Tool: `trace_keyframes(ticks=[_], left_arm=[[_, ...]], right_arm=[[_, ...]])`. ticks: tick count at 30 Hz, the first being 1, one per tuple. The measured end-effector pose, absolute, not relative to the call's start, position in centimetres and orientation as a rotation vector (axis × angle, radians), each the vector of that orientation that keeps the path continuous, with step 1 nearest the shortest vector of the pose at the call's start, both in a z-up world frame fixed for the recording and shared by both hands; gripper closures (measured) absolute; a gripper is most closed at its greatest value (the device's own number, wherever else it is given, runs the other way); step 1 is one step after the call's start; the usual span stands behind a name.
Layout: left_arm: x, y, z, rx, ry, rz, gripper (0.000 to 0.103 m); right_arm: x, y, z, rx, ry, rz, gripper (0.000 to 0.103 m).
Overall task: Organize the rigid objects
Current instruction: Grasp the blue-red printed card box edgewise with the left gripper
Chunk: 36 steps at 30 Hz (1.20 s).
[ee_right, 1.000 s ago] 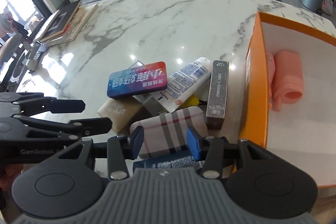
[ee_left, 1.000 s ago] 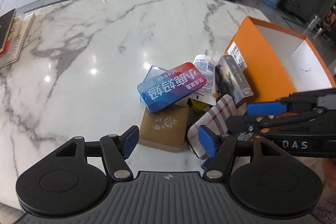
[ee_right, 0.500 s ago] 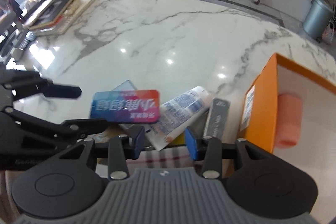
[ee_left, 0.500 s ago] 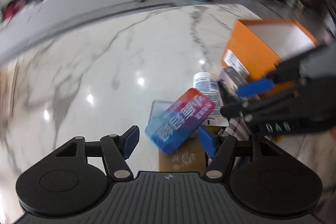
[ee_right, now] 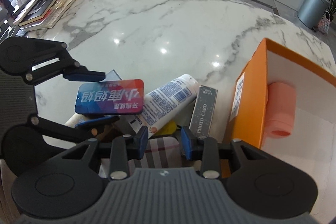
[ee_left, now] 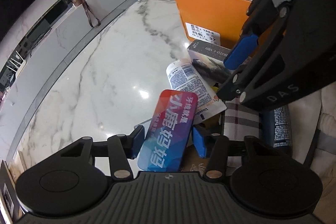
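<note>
Left gripper: our left gripper has just been closing, and the flat blue and red tin with white writing sits between its blue pads; they look pressed on the tin's long edges.
Tin: we see it in the right wrist view on top of the pile, with one blue finger above it and one below it.
Right gripper: our right gripper has also just been closing; its jaws are a little apart, with the checked pouch with red and grey stripes between them. We cannot tell if the pads press on it.
Pile: a white tube with blue print and a grey box that says PHOTO CARD lie close together on the white marble table.
Box: the open orange cardboard box with white inside stands just beside the pile, with a pink roll in it.
Far side: some books lie well apart from the pile.
</note>
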<state>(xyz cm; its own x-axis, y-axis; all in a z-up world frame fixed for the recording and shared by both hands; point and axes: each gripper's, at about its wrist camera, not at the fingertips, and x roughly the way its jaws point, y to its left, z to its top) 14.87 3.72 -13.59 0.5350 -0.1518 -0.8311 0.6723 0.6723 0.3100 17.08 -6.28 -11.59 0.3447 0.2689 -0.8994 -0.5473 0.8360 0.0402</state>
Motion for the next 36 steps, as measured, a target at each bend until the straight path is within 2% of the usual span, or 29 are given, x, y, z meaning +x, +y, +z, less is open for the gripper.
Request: trace_keyframes(ticks=[3, 4, 6, 13, 17, 23, 30, 36], left_arm=[[14.4, 3.7, -13.5, 0.675, 0.872, -0.519, 0.053], [14.2, 3.7, -13.3, 0.668, 0.867, -0.513, 0.066], [14.0, 3.9, -12.7, 0.641, 0.852, -0.487, 0.076], [14.3, 5.0, -11.3, 0.519, 0.844, -0.415, 0.087], [14.5, 6.2, -10.1, 0.384, 0.855, -0.377, 0.087], [16.2, 10.1, -9.1, -0.023, 0.933, -0.318, 0.088], [17.2, 10.5, -10.0, -0.06, 1.018, -0.266, 0.087], [17.7, 9.5, -10.0, 0.028, 1.059, -0.207, 0.087]], right_arm=[[17.0, -6.1, -11.6, -0.291, 1.103, 0.545, 0.067], [16.9, -6.1, -11.6, -0.293, 1.102, 0.547, 0.067], [16.8, -6.2, -11.6, -0.289, 1.099, 0.552, 0.067], [16.4, -6.4, -11.8, -0.277, 1.111, 0.564, 0.067], [16.5, -6.1, -11.5, -0.268, 1.095, 0.571, 0.067], [16.9, -5.5, -11.4, -0.267, 1.079, 0.565, 0.067], [17.4, -6.5, -10.9, -0.298, 1.053, 0.521, 0.067], [17.3, -7.2, -10.2, -0.3, 1.053, 0.528, 0.067]])
